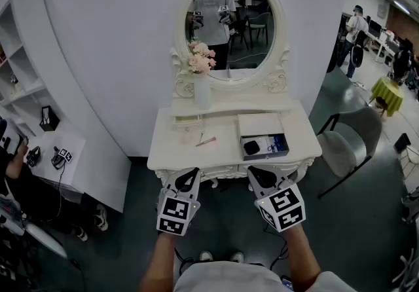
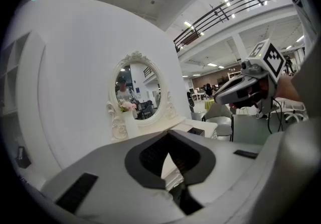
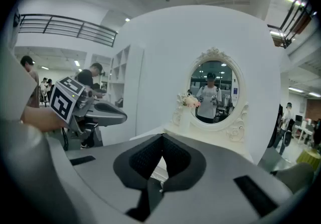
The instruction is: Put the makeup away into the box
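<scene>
- The white carved-wood dressing table (image 1: 175,148) stands against a pale wall, with an oval mirror in an ornate white frame (image 1: 229,25) rising from its back.
- The cream rectangular open-topped box (image 1: 261,126) sits on the right half of the tabletop, close to the front edge.
- Inside the box lie a round black compact (image 1: 252,147) and, beside it on the side away from the table's middle, a small blue packet (image 1: 279,145).
- A slim pink makeup stick (image 1: 205,142) lies loose on the tabletop near the table's middle, just left of the box and apart from it.
- A tall white vase (image 1: 201,91) of pink flowers (image 1: 201,58) stands at the table's back left, in front of the mirror frame.
- The left gripper (image 1: 194,171) is held in the air just off the table's front edge, left of centre; its jaws are pressed together at the tips and grip nothing.
- The right gripper (image 1: 253,171) is held level with it off the same front edge, in line with the box — its jaws also meet at the tips, with nothing held.
- Both grippers point toward the table and tilt slightly downward, touching none of the things on it.
- A grey shell chair with black legs (image 1: 350,137) stands beside the table's right end.
</scene>
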The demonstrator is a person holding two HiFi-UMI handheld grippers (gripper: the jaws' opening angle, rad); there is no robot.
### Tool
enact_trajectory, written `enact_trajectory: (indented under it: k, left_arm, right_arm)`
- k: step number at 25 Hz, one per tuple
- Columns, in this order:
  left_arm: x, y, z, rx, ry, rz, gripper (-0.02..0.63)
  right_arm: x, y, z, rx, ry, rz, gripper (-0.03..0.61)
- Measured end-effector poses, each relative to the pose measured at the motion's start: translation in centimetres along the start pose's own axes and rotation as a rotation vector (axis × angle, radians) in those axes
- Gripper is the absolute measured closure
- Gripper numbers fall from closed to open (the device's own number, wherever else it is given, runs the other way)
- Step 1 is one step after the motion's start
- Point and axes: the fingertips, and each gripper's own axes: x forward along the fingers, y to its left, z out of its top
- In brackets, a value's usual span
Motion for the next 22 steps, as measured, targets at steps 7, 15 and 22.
enact_trajectory:
  k: [7,15,22]
  left_arm:
    - [0.6,-1.4,-0.1,-0.005,0.021,0.040,0.600]
    - [2.3,-1.4,-2.1,-0.031,0.072,0.053,0.601]
    - [6.1,1.0,-3.7,-0.062,0.093,0.049,0.601]
  right_arm:
    - [-0.4,-2.5,-1.1,0.045,-0.055,0.020,0.577]
    - [1.5,-3.2,-3.0,0.077,-0.047,0.071,0.577]
    - [5.5,-4.5,-3.3,0.062,-0.008,0.080,0.578]
